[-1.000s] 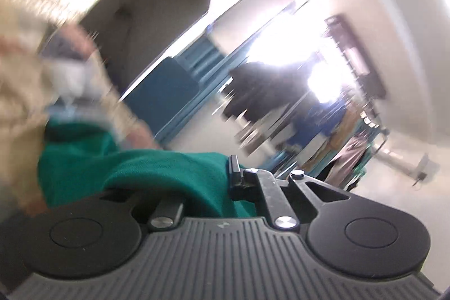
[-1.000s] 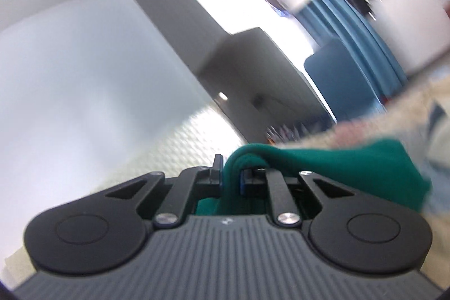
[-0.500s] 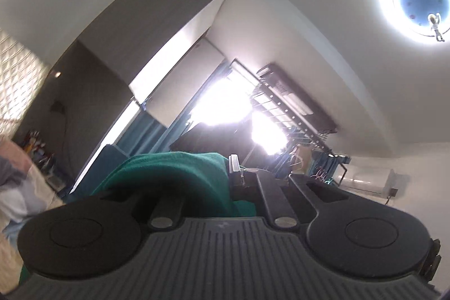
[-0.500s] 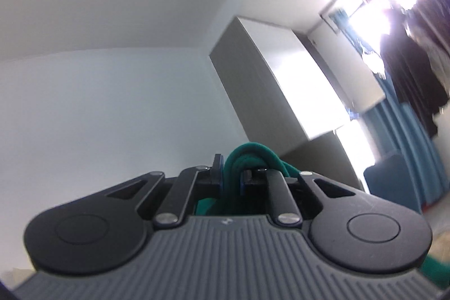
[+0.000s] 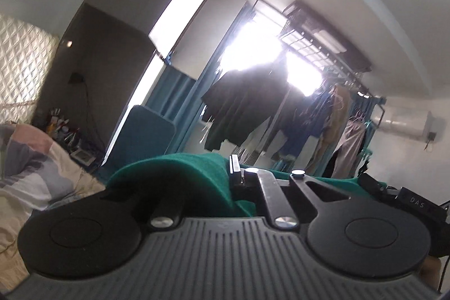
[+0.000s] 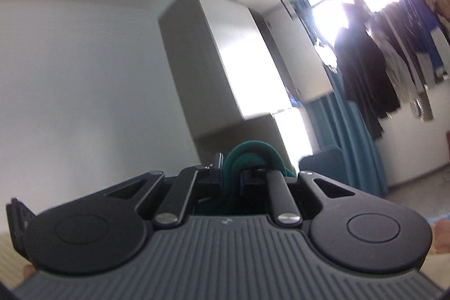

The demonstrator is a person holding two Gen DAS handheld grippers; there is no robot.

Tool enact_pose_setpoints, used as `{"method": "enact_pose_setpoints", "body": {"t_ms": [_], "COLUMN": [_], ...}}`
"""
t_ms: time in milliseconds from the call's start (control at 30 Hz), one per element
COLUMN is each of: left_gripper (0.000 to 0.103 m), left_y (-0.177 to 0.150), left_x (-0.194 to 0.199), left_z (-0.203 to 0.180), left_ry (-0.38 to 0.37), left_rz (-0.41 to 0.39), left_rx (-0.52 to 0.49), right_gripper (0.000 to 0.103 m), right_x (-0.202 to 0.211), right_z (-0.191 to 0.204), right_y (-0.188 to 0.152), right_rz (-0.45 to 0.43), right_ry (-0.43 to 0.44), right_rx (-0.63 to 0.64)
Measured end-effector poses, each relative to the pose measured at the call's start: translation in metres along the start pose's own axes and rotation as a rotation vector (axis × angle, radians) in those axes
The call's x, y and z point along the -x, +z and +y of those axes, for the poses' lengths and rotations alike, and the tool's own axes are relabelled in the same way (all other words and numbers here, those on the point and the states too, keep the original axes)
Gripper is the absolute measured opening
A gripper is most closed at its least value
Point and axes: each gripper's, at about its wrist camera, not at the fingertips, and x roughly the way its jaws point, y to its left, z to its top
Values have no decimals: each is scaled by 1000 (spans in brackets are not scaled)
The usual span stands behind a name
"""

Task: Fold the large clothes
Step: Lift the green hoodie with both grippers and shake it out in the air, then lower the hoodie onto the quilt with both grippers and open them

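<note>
Both tools have gone up. A second ago the left view was blurry, with the bed and its blanket close by; now it looks level across the room at dark clothes hanging (image 5: pixel 239 106) by the bright window. The bed (image 5: pixel 42 159) sits low on the left. The left tool (image 5: pixel 234 173) is almost closed, pinching the green cloth (image 5: pixel 174 173), which bulges over its left finger. The right tool (image 6: pixel 230 176) is almost closed too, with a bunched fold of the same green cloth (image 6: pixel 250 156) squeezed between its fingers. So the cloth is off the bed and held up high by two spots (how it hangs below cannot be seen). This looks like lifting it to spread it out before folding, so the folding seems only just begun.
</note>
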Motion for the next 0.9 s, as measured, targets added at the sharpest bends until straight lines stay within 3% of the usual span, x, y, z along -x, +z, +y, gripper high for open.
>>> {"method": "enact_pose_setpoints", "body": {"t_ms": [167, 367, 500, 600, 767, 900], "left_gripper": [8, 8, 9, 10, 12, 12], "left_y": [-85, -177, -228, -268, -325, -346], "left_x": [-103, -265, -346, -401, -447, -460], "left_z": [84, 190, 247, 297, 343, 368], "left_ry": [86, 146, 159, 178, 236, 268], "left_rz": [107, 266, 323, 370, 457, 517], "left_rx": [6, 28, -48, -39, -28, 21], "right_gripper": [14, 14, 14, 14, 16, 18], "right_x": [-64, -157, -198, -219, -239, -251], "right_z": [-62, -169, -218, -242, -273, -281], "right_y": [-89, -202, -265, -309, -368, -405], "right_rz": [73, 194, 228, 263, 391, 488], "right_ry": [-88, -247, -272, -296, -365, -389], "right_rx": [-6, -112, -103, -60, -82, -4]}}
